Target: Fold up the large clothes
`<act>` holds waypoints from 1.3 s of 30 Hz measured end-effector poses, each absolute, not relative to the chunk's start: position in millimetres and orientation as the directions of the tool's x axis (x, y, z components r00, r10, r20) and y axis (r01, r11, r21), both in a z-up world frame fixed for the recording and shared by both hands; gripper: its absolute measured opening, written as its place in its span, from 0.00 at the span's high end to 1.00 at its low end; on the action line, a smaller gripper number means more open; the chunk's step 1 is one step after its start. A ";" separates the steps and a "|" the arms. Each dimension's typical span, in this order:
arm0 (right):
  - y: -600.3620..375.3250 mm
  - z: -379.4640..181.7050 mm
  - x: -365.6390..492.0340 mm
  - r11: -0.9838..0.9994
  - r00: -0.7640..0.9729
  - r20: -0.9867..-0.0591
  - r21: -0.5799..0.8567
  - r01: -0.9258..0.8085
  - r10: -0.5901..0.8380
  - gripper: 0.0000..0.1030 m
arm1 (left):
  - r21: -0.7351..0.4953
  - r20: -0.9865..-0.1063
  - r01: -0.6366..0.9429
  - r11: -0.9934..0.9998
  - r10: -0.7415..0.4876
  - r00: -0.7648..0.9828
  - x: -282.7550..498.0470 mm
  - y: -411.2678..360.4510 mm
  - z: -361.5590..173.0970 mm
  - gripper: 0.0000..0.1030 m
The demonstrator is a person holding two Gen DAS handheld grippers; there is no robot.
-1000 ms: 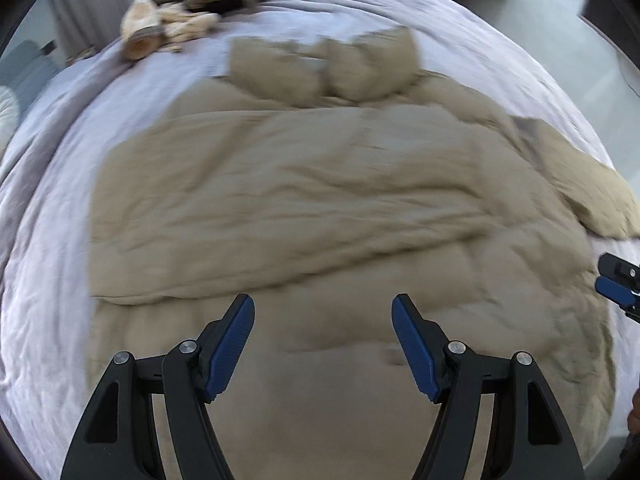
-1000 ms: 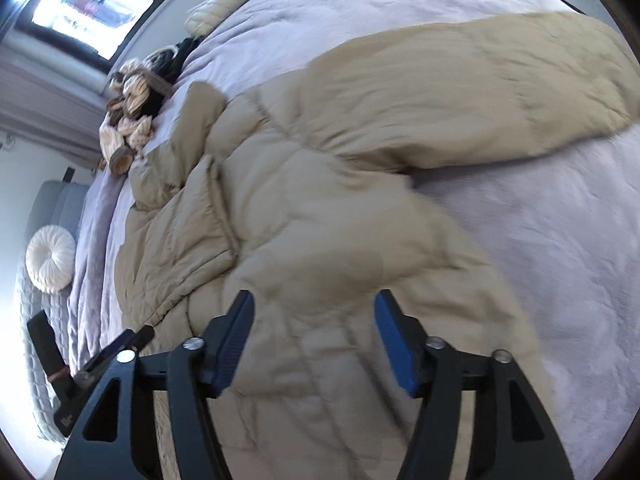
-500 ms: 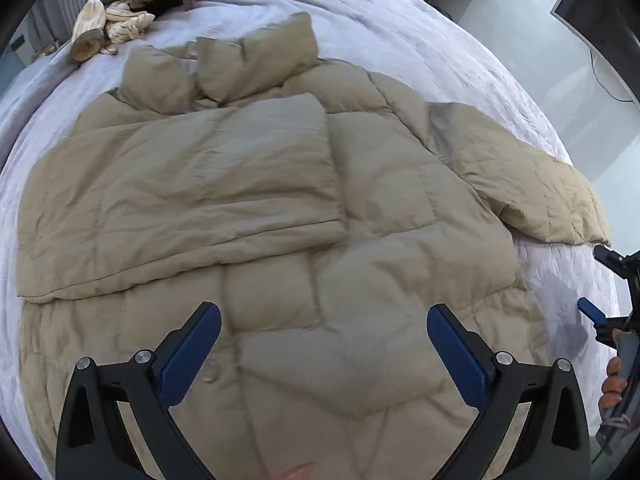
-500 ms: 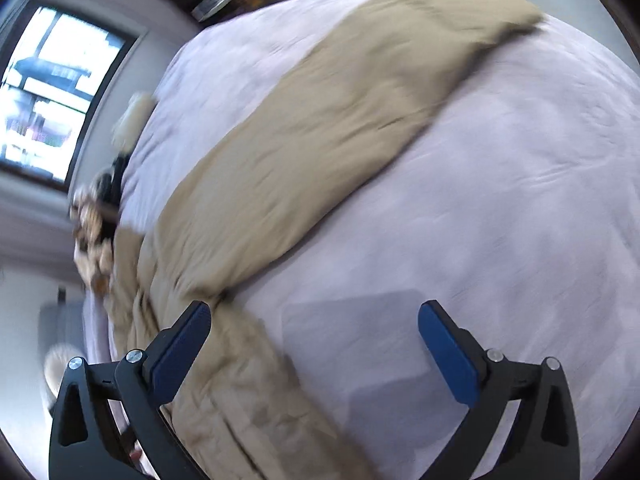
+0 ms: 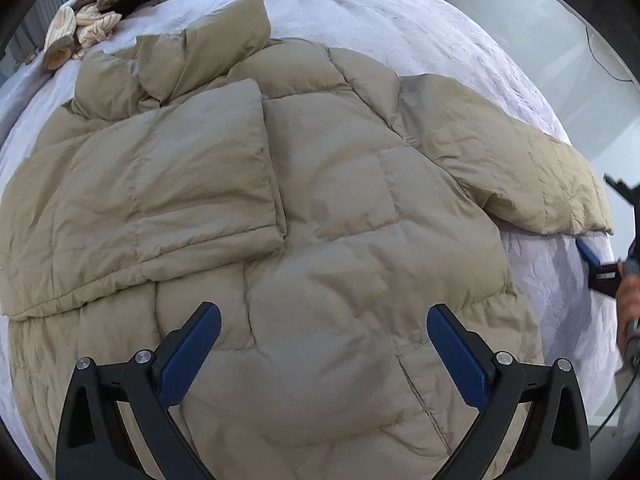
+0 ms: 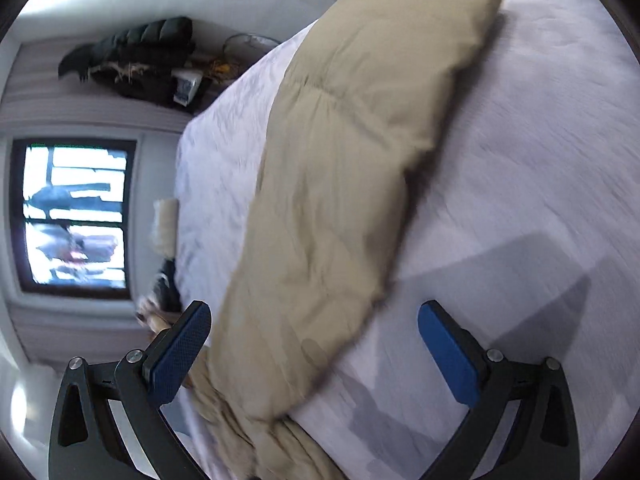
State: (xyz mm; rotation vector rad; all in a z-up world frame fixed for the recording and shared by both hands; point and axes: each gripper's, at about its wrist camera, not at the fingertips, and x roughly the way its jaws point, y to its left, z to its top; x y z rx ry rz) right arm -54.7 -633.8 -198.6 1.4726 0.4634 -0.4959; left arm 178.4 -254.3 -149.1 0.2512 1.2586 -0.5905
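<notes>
With our left gripper [image 5: 323, 346] and right gripper [image 6: 314, 344] both spread wide and holding nothing, we risk pinching only the slippery top layer of the jacket [image 5: 304, 216] on the bed [image 5: 400, 12], so its unfolded sleeve [image 6: 360, 152] could slide free mid-fold.

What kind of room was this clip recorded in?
Most likely a bedroom at home. A tan puffer jacket lies spread on a wide bed covered in pale lilac bedding, more clothes are heaped at its far end, and a window shows in the wall beyond.
</notes>
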 end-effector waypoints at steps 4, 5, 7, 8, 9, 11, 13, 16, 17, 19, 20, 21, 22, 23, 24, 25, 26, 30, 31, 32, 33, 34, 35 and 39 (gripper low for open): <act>-649.4 -201.6 -32.0 0.012 0.840 -0.541 0.840 0.542 -0.037 0.00 | -0.111 -0.939 0.547 0.830 -0.268 0.215 179.2 -257.1 -145.8 0.00; -652.1 -200.8 -24.9 0.012 0.843 -0.536 0.844 0.537 -0.035 0.00 | -0.112 -0.937 0.546 0.830 -0.272 0.221 179.7 -256.4 -144.2 0.00; -654.5 -196.1 -15.6 0.035 0.843 -0.537 0.843 0.537 -0.031 0.01 | -0.125 -0.932 0.541 0.832 -0.286 0.224 182.9 -251.2 -141.5 0.00; -654.0 -193.3 -10.7 0.053 0.834 -0.550 0.832 0.551 -0.034 0.02 | -0.126 -0.929 0.536 0.835 -0.288 0.230 184.9 -248.5 -140.0 0.00; -655.0 -191.8 -8.5 0.063 0.823 -0.568 0.820 0.569 -0.033 0.06 | -0.121 -0.928 0.532 0.838 -0.286 0.239 186.9 -245.1 -138.7 0.00; -655.8 -192.2 -3.6 0.058 0.779 -0.627 0.777 0.626 -0.016 0.41 | -0.108 -0.923 0.523 0.845 -0.280 0.263 191.0 -237.5 -136.3 0.00; -654.6 -196.3 -4.3 0.018 0.776 -0.631 0.775 0.631 -0.005 0.89 | -0.100 -0.920 0.512 0.853 -0.275 0.279 195.6 -229.1 -135.0 0.00; -649.3 -184.9 -0.2 0.041 0.779 -0.626 0.778 0.627 -0.034 0.94 | -0.099 -0.917 0.492 0.865 -0.271 0.293 203.7 -212.2 -133.8 0.00; -644.1 -172.3 6.9 0.091 0.772 -0.634 0.766 0.636 -0.050 0.94 | -0.100 -0.916 0.485 0.869 -0.271 0.295 205.9 -206.5 -134.1 0.00; -635.3 -152.4 20.0 0.164 0.771 -0.634 0.756 0.634 -0.059 0.94 | -0.097 -0.913 0.473 0.876 -0.268 0.308 212.9 -195.0 -133.6 0.00; -625.9 -136.8 32.6 0.223 0.774 -0.630 0.747 0.626 -0.063 0.94 | -0.089 -0.911 0.467 0.880 -0.262 0.318 216.1 -188.6 -133.0 0.00; -619.1 -126.6 41.1 0.262 0.777 -0.626 0.741 0.618 -0.063 0.94 | -0.080 -0.909 0.458 0.885 -0.253 0.330 220.2 -182.5 -132.5 0.00; -608.8 -114.4 52.8 0.312 0.779 -0.623 0.730 0.609 -0.063 0.94 | -0.076 -0.907 0.446 0.892 -0.247 0.340 225.1 -174.2 -131.3 0.00; -593.6 -99.2 69.5 0.380 0.782 -0.620 0.710 0.593 -0.062 0.94 | -0.076 -0.905 0.430 0.899 -0.243 0.349 230.2 -164.7 -129.7 0.00; -584.6 -90.5 80.6 0.421 0.783 -0.619 0.696 0.582 -0.060 0.94 | -0.077 -0.903 0.419 0.905 -0.241 0.355 233.6 -160.0 -129.0 0.00; -572.0 -80.5 93.9 0.469 0.785 -0.617 0.678 0.566 -0.056 0.94 | -0.077 -0.900 0.401 0.913 -0.237 0.366 238.1 -151.1 -127.1 0.00; -553.1 -68.8 112.6 0.532 0.788 -0.614 0.651 0.541 -0.049 0.94 | -0.077 -0.897 0.386 0.919 -0.233 0.376 241.8 -143.0 -125.5 0.00; -481.4 -42.2 163.3 0.730 0.787 -0.617 0.528 0.434 -0.021 0.94 | -0.078 -0.889 0.314 0.946 -0.208 0.409 255.0 -101.7 -121.0 0.00; -454.7 -36.8 180.9 0.792 0.781 -0.624 0.473 0.386 -0.008 0.94 | -0.077 -0.887 0.297 0.952 -0.201 0.415 257.4 -93.5 -120.6 0.00; -430.3 -33.5 193.3 0.838 0.777 -0.629 0.427 0.339 0.007 0.94 | -0.076 -0.885 0.275 0.959 -0.191 0.424 260.2 -82.3 -120.5 0.00; -406.7 -33.5 203.2 0.873 0.772 -0.635 0.390 0.293 0.025 0.94 | -0.073 -0.884 0.256 0.964 -0.182 0.431 262.6 -73.7 -121.2 0.00; -382.3 -34.9 213.2 0.903 0.763 -0.645 0.354 0.244 0.047 0.94 | -0.071 -0.883 0.240 0.968 -0.173 0.436 264.6 -65.8 -122.2 0.00; -361.8 -37.9 221.3 0.923 0.754 -0.654 0.326 0.202 0.066 0.94 | -0.068 -0.884 0.224 0.972 -0.163 0.438 266.1 -57.8 -123.3 0.00; -274.6 -71.4 251.0 0.973 0.672 -0.731 0.220 0.067 0.119 0.94 | -0.079 -0.887 0.156 0.985 -0.141 0.439 271.8 -20.4 -130.6 0.00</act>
